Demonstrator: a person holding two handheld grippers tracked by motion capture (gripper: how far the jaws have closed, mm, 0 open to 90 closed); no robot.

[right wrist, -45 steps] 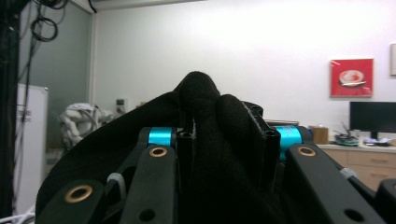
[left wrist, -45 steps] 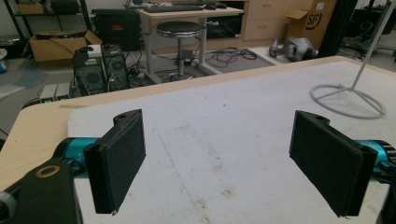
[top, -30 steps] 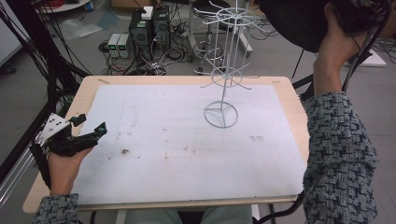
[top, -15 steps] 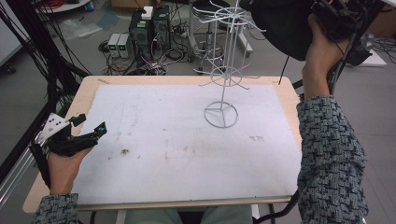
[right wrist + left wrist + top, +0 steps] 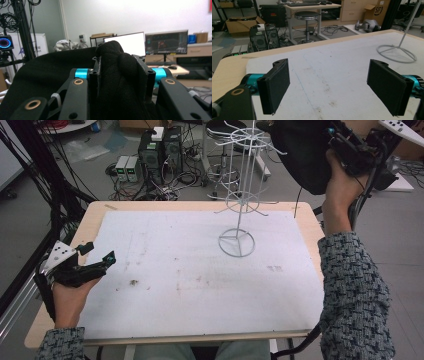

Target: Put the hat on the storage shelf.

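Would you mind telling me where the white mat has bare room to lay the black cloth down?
The white mat is bare between the left gripper and the wire rack's base, and along its near edge. It is crowded only around that base.

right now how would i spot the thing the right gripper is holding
Start at the white wire rack standing on the table, then look up to its right. The right gripper holds a bunched black cloth there, the one soft dark thing hanging in the air.

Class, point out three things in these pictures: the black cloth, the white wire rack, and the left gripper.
black cloth point(image 5: 117, 75), right gripper view, on the bunched fold between the jaws.
white wire rack point(image 5: 236, 242), high view, on its round base ring.
left gripper point(image 5: 328, 86), left gripper view, midway between the open jaws.
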